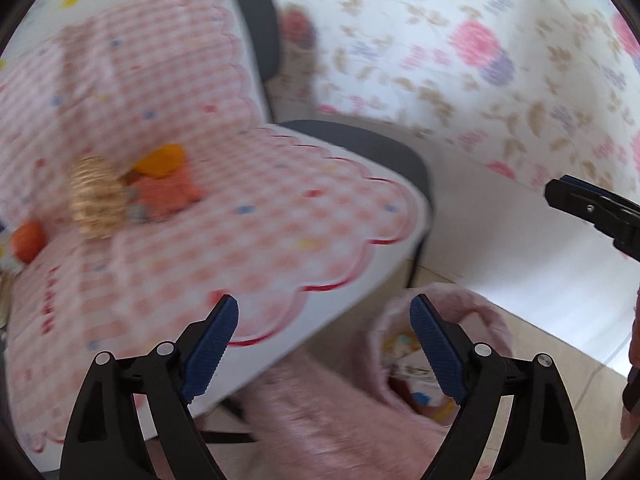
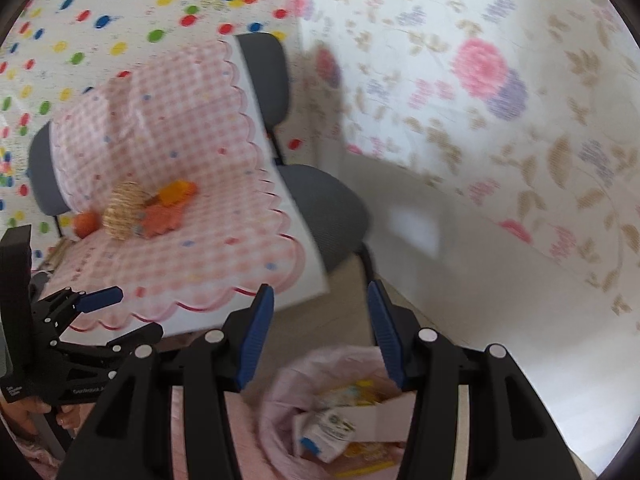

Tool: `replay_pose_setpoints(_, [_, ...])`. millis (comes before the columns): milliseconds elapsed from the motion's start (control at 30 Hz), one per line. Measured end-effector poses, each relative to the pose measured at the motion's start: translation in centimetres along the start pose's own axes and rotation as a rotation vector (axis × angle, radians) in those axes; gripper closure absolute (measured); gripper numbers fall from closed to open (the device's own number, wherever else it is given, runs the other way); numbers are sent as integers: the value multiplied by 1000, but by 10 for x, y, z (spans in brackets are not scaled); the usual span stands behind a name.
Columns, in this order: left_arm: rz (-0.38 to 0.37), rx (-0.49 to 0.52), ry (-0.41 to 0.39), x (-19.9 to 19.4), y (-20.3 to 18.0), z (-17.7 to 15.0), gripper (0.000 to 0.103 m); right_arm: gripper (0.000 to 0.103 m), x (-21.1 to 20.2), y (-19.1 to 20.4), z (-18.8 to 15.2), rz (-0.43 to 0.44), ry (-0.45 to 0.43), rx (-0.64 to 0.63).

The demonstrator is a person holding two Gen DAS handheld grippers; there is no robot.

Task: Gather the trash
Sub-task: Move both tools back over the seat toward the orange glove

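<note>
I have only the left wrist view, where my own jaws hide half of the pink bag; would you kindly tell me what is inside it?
Observer: The right wrist view looks into the pink bag: a white crumpled wrapper lies on yellow packaging.
Operator: Thank you. Is the right gripper holding anything?
Observer: No. The right gripper is open, with nothing between its jaws.
Operator: How far left does the chair reach?
Observer: The grey left edge of the chair back sticks out past the pink checked cloth.
</note>
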State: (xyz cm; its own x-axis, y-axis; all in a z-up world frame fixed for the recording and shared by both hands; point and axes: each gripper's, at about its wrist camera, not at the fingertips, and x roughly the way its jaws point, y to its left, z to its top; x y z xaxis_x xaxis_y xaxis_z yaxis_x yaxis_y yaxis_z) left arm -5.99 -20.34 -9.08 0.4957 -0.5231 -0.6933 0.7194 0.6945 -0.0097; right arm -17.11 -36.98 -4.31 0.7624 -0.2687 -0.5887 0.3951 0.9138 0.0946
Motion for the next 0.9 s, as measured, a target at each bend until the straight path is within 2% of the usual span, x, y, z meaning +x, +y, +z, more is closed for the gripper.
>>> replay_pose_setpoints(167, [97, -87, -23, -25, 46, -4, 16, 54, 15, 43, 18, 101, -12, -59])
replay_pose_setpoints(400, [211, -193, -59, -51, 104, -12, 15, 54, 42, 96, 42, 193, -3, -146])
replay_pose_setpoints(633, [293, -267, -52, -51, 150, -11, 15, 54, 79, 133, 61, 235, 5, -199])
replay_pose_setpoints(900, [357, -343, -65, -35, 198, 11, 15, 55, 139, 156, 77, 274, 72, -225])
